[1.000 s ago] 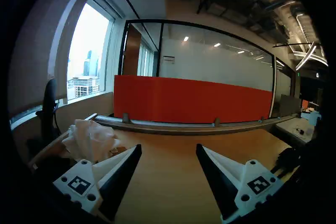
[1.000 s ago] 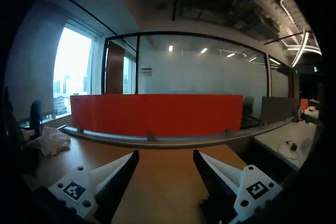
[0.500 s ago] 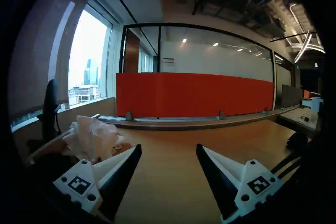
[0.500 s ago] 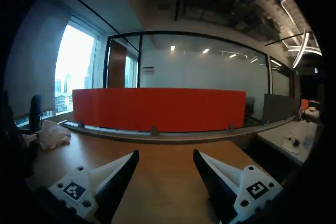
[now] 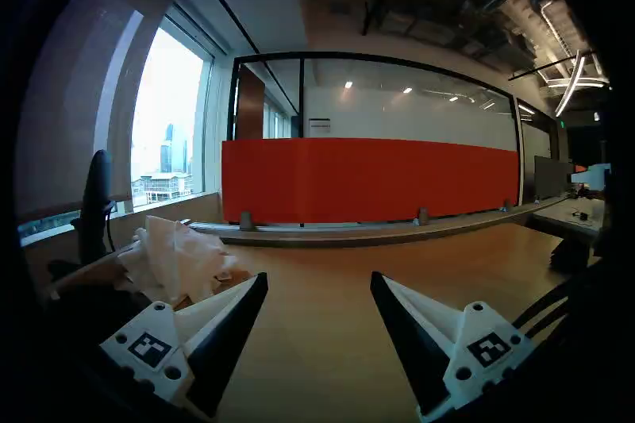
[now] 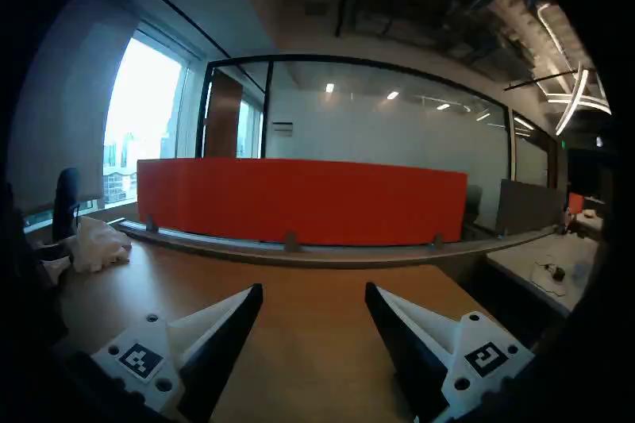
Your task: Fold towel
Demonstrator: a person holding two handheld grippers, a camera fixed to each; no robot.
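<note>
A crumpled cream towel (image 5: 178,260) lies in a heap at the left of the wooden desk (image 5: 333,264), just beyond my left gripper's left finger. My left gripper (image 5: 319,284) is open, low over the desk, with nothing between its fingers. In the right gripper view the same towel (image 6: 95,244) sits far off at the left edge of the desk (image 6: 317,304). My right gripper (image 6: 313,296) is open and holds nothing, hovering over bare wood well to the right of the towel.
A red divider panel (image 5: 365,181) on a grey rail bounds the desk's far edge. A dark office chair (image 5: 94,209) stands by the window at left. Another desk (image 6: 548,264) with small items lies to the right. A dark object (image 5: 567,252) sits at the desk's right.
Both views have dipped and levelled slightly, so the divider and towel sit a little higher. The towel has not moved. Both grippers stay open.
</note>
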